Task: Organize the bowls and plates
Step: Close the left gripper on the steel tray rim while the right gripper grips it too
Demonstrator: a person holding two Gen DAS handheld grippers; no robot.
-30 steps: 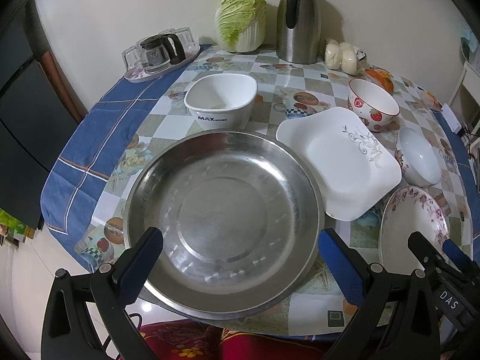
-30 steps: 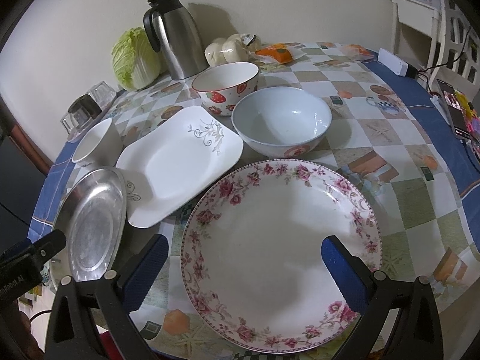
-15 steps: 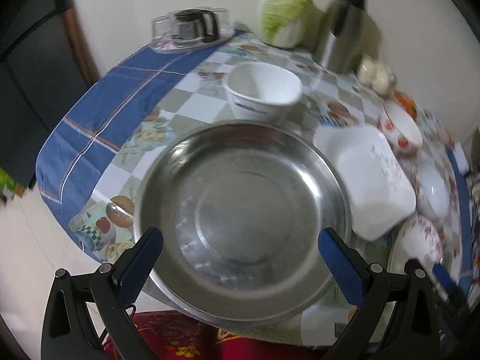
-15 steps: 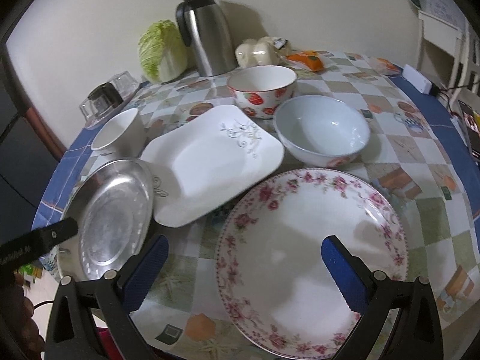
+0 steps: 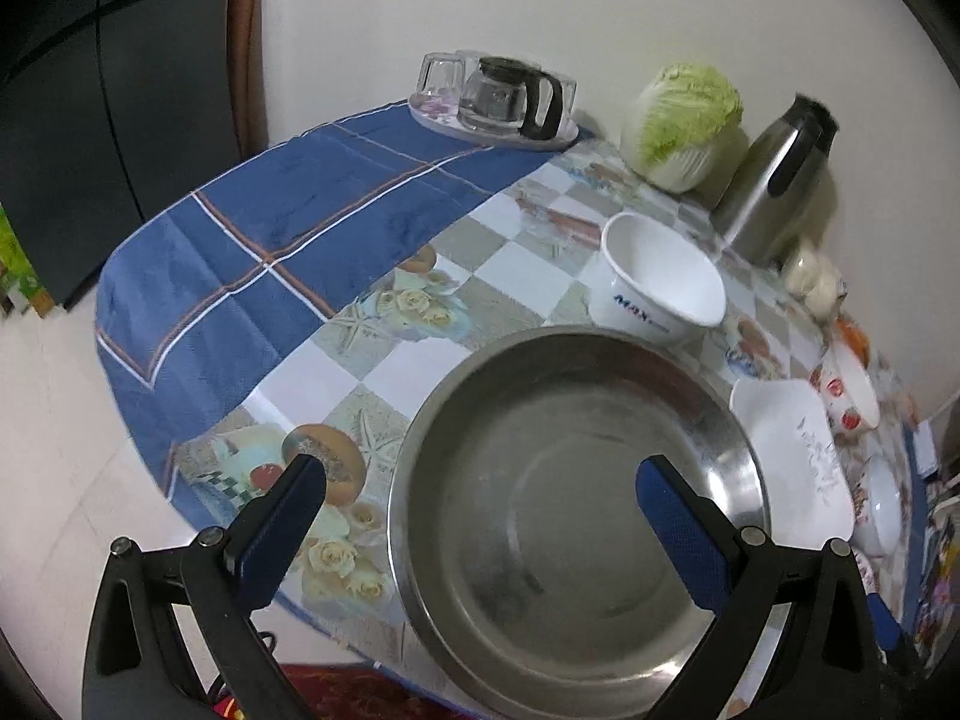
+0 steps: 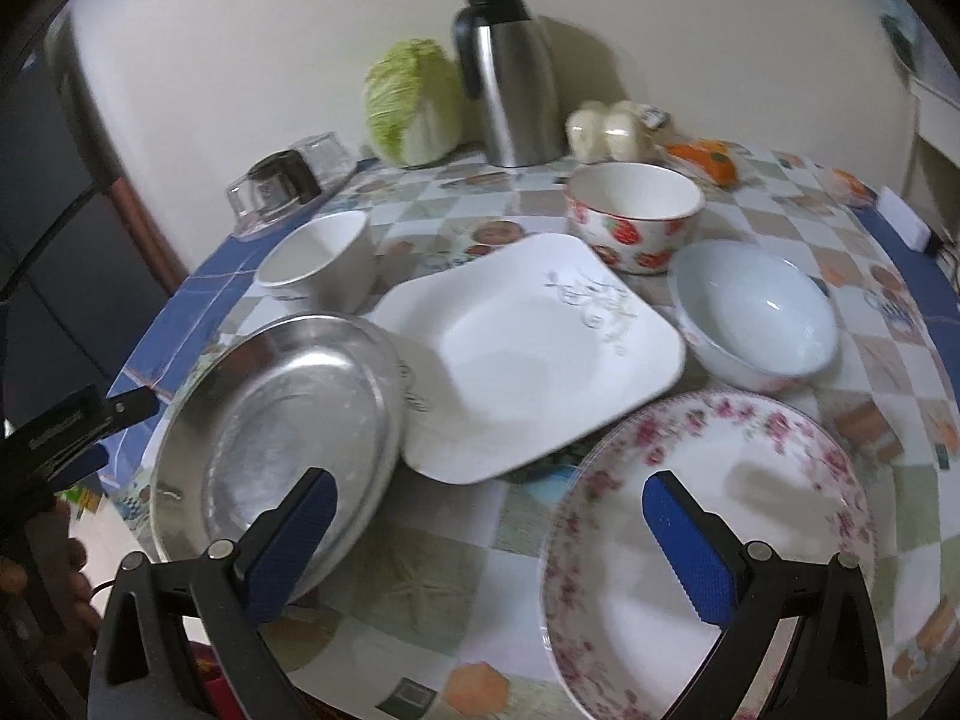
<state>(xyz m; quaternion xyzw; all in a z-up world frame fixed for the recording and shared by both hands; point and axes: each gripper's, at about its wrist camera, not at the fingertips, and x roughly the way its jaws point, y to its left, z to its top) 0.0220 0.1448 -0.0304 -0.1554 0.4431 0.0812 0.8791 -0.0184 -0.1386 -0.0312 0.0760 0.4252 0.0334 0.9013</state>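
Note:
A large steel plate lies at the table's near left edge. My left gripper is open and empty over its near left rim. A white cup-bowl stands behind it. A white square plate lies in the middle. A strawberry bowl and a pale blue bowl stand to the right. A pink floral plate lies at the near right. My right gripper is open and empty above the gap between the steel and floral plates.
At the back stand a cabbage, a steel thermos jug, white buns and a tray with a glass coffee pot. A blue cloth covers the table's left side. The table edge is close below my left gripper.
My left gripper has swung to the left, so the steel plate now sits right of centre. My right gripper has also turned left, with the floral plate now at lower right.

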